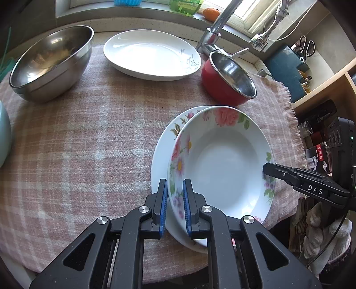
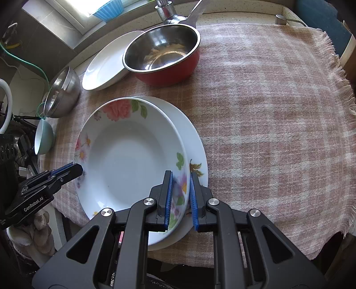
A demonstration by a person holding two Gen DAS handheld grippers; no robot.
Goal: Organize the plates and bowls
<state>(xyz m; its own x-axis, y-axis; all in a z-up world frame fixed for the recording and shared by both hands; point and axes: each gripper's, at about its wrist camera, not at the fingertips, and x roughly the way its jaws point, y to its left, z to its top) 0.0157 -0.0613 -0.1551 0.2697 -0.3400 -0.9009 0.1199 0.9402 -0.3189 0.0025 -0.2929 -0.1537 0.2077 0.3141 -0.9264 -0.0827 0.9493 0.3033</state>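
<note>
We see a pink plaid cloth covering the counter. Behind it, daylight pours through a window above a grey sill, beside a chrome faucet.

Both tools are built alike. The left gripper has black plastic arms with long triangular cut-outs, round silver screw heads at the joints, and two fingers lined with ribbed blue pads. The right gripper matches it: black arms, silver screws, blue ribbed pads. From the left gripper's camera, the right one shows white letters "DAS" on its side. From the right gripper's camera, the left one reads "GenRobot.AI" in white.
</note>
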